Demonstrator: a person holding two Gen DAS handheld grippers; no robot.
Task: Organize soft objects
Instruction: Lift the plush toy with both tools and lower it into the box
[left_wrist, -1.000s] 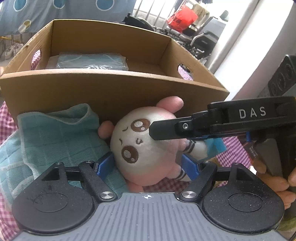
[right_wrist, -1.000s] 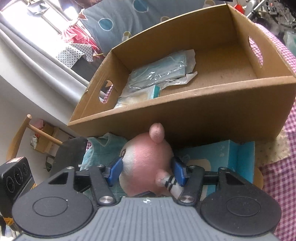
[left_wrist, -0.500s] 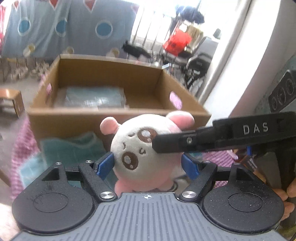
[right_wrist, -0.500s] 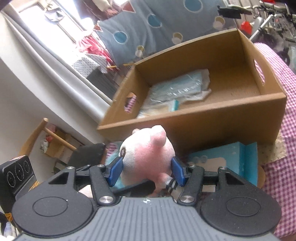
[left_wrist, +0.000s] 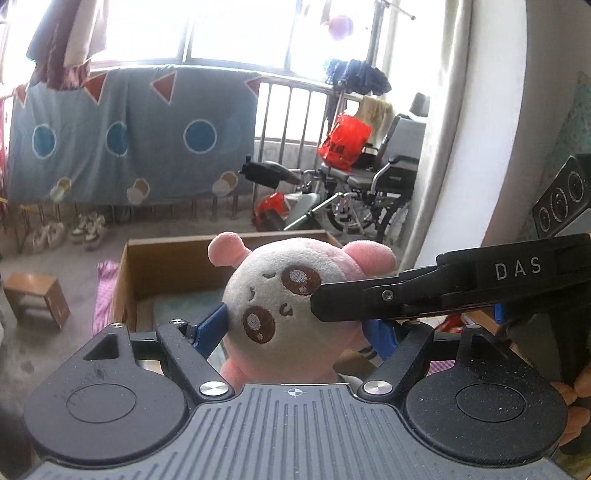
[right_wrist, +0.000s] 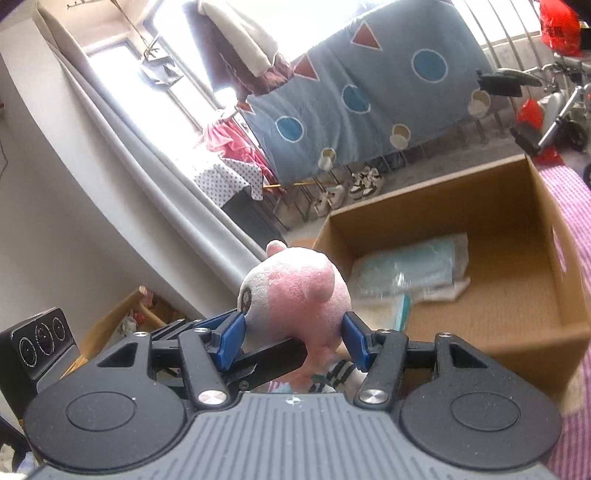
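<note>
Both grippers hold one plush toy (left_wrist: 291, 306) together. The left gripper (left_wrist: 295, 328) has its jaws partly open, pressing on the toy's sides. The right gripper (right_wrist: 293, 334) squeezes it too, with its jaws a bit closer. A second ago the toy lay low on the surface by the towel; now it is up in the air. Behind it sits the cardboard box (right_wrist: 546, 236), where it probably goes next.

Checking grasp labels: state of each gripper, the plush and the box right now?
left gripper: shut on plush toy
right gripper: shut on plush toy
plush toy: held by both, in the air
cardboard box: open-topped, bagged cloth inside
</note>
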